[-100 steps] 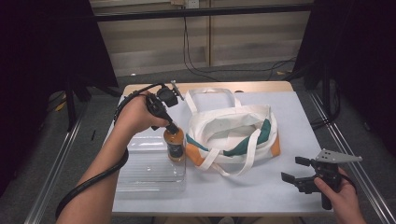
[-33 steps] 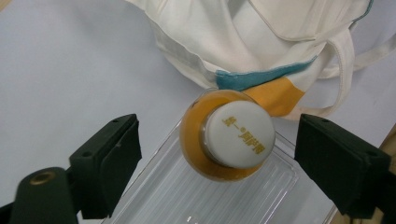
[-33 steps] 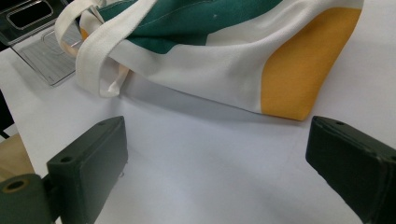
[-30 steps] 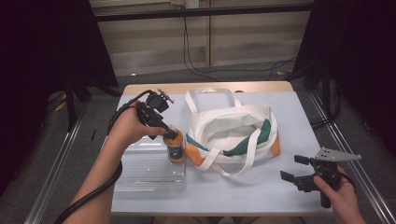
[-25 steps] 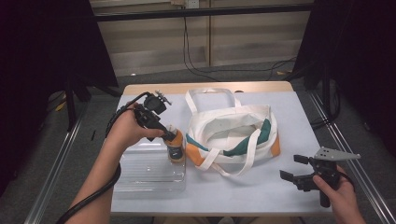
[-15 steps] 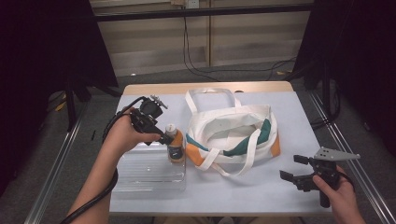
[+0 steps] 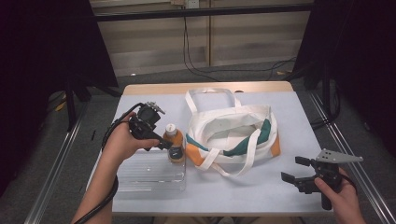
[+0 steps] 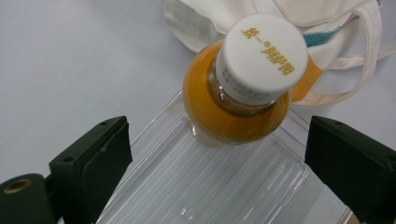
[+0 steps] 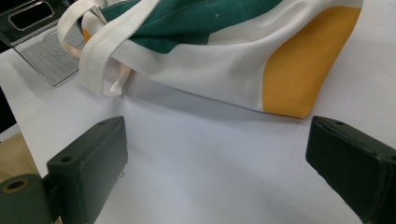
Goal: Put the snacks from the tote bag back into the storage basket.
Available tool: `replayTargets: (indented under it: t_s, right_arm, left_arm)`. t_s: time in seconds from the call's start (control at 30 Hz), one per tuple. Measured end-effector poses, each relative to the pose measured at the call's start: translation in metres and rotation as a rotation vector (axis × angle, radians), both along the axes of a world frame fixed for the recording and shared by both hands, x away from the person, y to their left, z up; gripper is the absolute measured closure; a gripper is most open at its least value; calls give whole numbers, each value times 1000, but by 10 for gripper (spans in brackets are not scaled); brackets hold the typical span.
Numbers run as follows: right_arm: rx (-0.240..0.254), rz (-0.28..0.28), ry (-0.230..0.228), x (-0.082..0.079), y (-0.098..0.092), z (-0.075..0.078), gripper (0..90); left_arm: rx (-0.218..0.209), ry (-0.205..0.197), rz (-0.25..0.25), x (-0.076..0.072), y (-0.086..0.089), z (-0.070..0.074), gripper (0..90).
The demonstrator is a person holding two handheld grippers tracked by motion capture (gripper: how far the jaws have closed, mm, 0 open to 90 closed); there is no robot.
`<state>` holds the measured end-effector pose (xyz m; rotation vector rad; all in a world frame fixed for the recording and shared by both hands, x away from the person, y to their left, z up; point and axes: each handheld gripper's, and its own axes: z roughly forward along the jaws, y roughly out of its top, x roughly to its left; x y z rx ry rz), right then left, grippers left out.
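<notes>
Left tool [image 8: 215,163] agape above orange bottle [image 8: 236,100] beside tote bag [image 7: 233,133]

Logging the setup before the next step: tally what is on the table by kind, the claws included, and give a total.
Bottles: 1, the orange bottle with a white cap
Bags: 1, the tote bag
Clear trays: 1, the clear tray
Claws: 2, the left claw and the right claw, both open
Total: 5
</notes>
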<state>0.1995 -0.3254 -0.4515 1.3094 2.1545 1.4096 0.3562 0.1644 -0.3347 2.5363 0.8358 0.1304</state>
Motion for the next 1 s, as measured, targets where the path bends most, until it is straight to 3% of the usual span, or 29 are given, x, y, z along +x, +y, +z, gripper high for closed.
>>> replayTargets:
  t_s: [0.07, 0.2, 0.43, 0.47, 0.63, 0.77, 0.8, 0.83, 0.9, 0.93, 1.0]
  right_arm:
    - [0, 1, 2, 1, 1, -1, 55]
    - [6, -1, 3, 3, 1, -1, 55]
    - [7, 10, 2, 7, 3, -1, 55]
    - [7, 13, 3, 7, 4, -1, 55]
    - [4, 23, 0, 10, 6, -1, 55]
    - [-5, 30, 3, 11, 9, -1, 55]
    - [-7, 31, 4, 11, 10, -1, 55]
    - [-10, 38, 2, 12, 11, -1, 55]
    - [-12, 36, 8, 12, 12, -1, 55]
    - [-13, 37, 9, 12, 12, -1, 55]
    - [-12, 39, 8, 12, 12, -1, 55]
  left_arm:
    - [-20, 1, 5, -2, 1, 0, 72]
    - [-8, -2, -4, -5, 5, -2, 73]
    - [-34, -12, 53, -11, 13, -9, 67]
    - [-28, -15, 43, -11, 16, -9, 67]
    - [-74, 7, 45, -14, 22, -13, 66]
    - [-90, 1, 51, -16, 27, -16, 67]
    - [-114, -6, 86, -18, 27, -19, 67]
    - [-78, 0, 53, -17, 29, -18, 67]
    - [-105, -5, 75, -18, 30, -23, 67]
    - [-83, 0, 54, -17, 33, -23, 66]
    - [-90, 1, 58, -18, 34, -27, 67]
